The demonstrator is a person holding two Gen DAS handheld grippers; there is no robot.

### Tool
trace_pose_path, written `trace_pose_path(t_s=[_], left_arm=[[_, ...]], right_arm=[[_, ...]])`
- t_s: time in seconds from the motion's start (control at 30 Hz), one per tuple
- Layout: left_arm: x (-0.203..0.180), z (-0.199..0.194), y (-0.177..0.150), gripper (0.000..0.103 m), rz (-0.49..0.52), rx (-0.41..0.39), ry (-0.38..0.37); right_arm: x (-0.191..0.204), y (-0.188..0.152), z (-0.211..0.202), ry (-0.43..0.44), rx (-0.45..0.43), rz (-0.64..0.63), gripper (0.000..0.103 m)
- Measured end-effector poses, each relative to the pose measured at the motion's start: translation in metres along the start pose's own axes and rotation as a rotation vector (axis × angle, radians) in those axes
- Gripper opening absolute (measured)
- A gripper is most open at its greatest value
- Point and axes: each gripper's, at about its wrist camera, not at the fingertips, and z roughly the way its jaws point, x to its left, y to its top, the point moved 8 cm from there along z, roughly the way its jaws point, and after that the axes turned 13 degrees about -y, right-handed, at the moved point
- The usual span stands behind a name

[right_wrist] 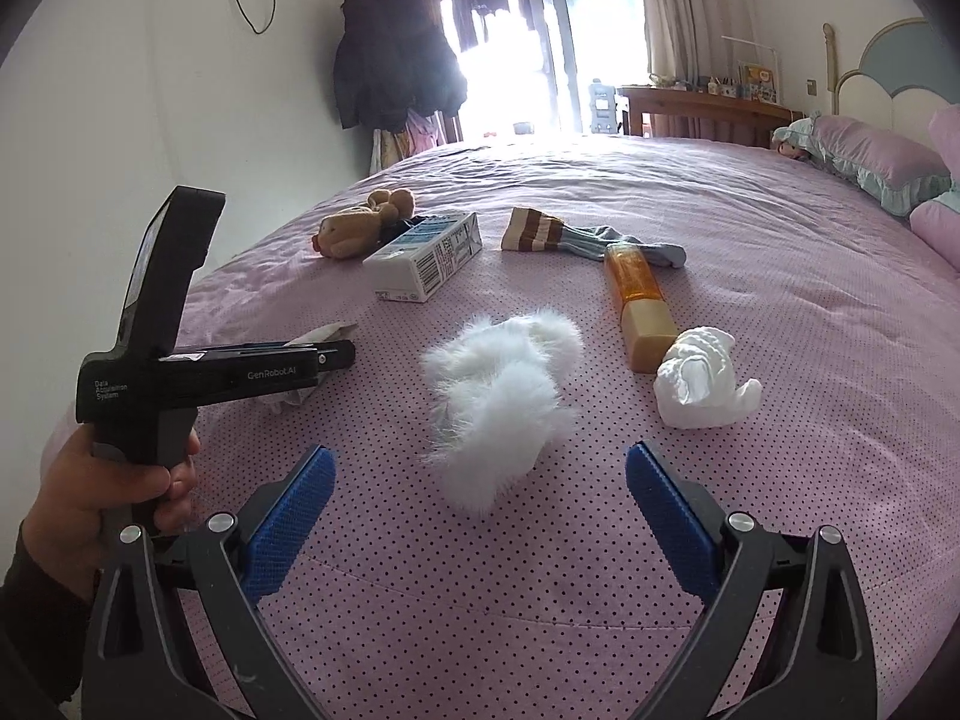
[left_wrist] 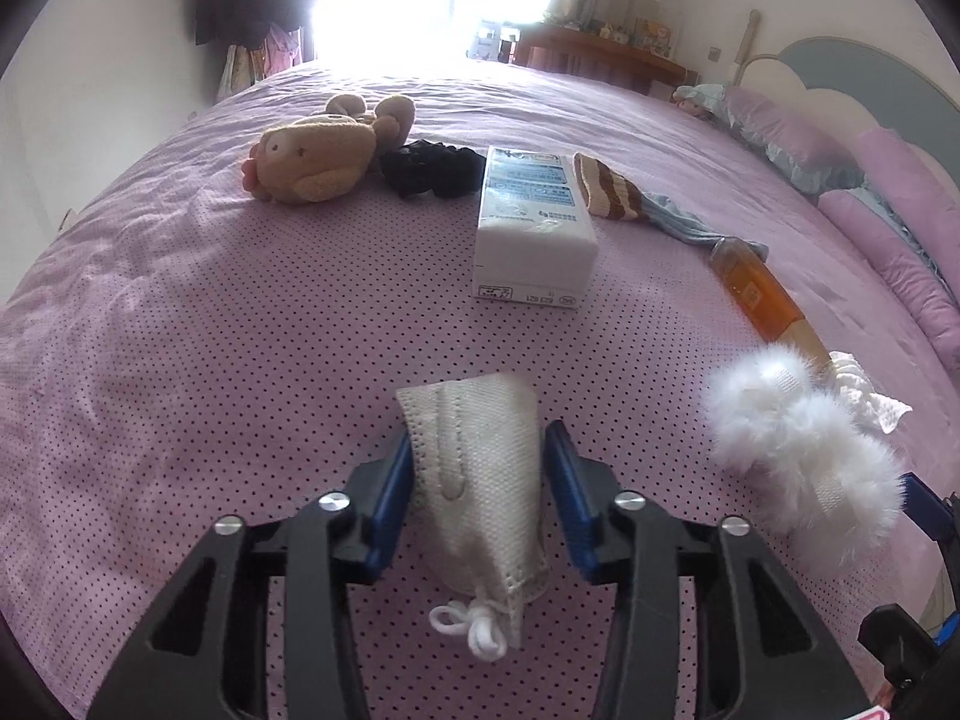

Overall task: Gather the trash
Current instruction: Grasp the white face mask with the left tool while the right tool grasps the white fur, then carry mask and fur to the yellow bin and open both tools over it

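A used white face mask (left_wrist: 480, 480) lies on the pink dotted bed, between the blue pads of my left gripper (left_wrist: 479, 450); the pads press its sides. In the right wrist view the left gripper (right_wrist: 336, 354) sits at the left with the mask (right_wrist: 318, 336) poking out above it. My right gripper (right_wrist: 477, 474) is open and empty, just short of a white fluffy item (right_wrist: 498, 384). A crumpled white tissue (right_wrist: 699, 384) lies to its right, next to an orange bottle (right_wrist: 636, 300). A white carton (left_wrist: 531, 228) lies farther back.
A plush toy (left_wrist: 318, 150), a black hair tie (left_wrist: 432, 168) and a striped sock (left_wrist: 618, 195) lie across the middle of the bed (left_wrist: 180, 330). Pillows (right_wrist: 870, 162) are at the right. A dark coat (right_wrist: 390, 60) hangs by the bright window.
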Motion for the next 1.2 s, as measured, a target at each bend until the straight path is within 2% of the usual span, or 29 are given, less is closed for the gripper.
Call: trace_pose_path(t_s=[0.13, 0.3, 0.37, 0.43, 0.63, 0.7, 0.73, 0.77, 0.8, 0.87, 1.0, 1.2], left_arm=[[0.005, -0.012, -0.005, 0.031, -0.032, -0.018, -0.060], [-0.007, -0.036, -0.009, 0.031, -0.003, -0.041, -0.140], [-0.012, -0.043, -0.010, 0.031, -0.008, -0.041, -0.194], [-0.017, -0.045, -0.012, 0.031, -0.012, -0.034, -0.235], [-0.012, -0.047, -0.017, 0.031, -0.034, -0.033, -0.241], [-0.011, -0.047, -0.019, 0.031, -0.031, -0.028, -0.237], [-0.013, -0.047, -0.020, 0.031, -0.027, -0.024, -0.242], [-0.014, -0.047, -0.020, 0.031, -0.025, -0.021, -0.245], [-0.016, -0.048, -0.021, 0.031, -0.021, -0.020, -0.248], [-0.021, -0.050, -0.022, 0.031, -0.004, -0.018, -0.255], [-0.037, -0.056, -0.026, 0.031, 0.032, -0.015, -0.282], [-0.069, -0.065, -0.042, 0.031, 0.077, -0.001, -0.322]], right_arm=[[0.002, -0.003, 0.000, -0.003, 0.002, 0.001, 0.093], [0.001, -0.002, 0.003, -0.006, 0.015, 0.008, 0.093], [-0.001, 0.000, 0.007, -0.013, 0.028, 0.022, 0.085], [0.001, 0.002, 0.010, 0.000, 0.053, 0.031, 0.082], [0.007, 0.008, 0.037, -0.029, 0.118, -0.016, 0.081], [0.002, 0.010, 0.047, -0.054, 0.137, -0.002, 0.072], [0.000, 0.011, 0.051, -0.065, 0.138, -0.003, 0.058], [-0.001, 0.011, 0.054, -0.066, 0.143, -0.005, 0.035], [0.001, 0.010, 0.056, -0.025, 0.151, 0.000, 0.024], [0.001, 0.007, 0.055, 0.009, 0.156, 0.020, 0.020], [0.001, 0.000, 0.031, 0.044, 0.114, 0.040, 0.020], [-0.013, -0.018, -0.014, 0.043, 0.078, 0.067, 0.020]])
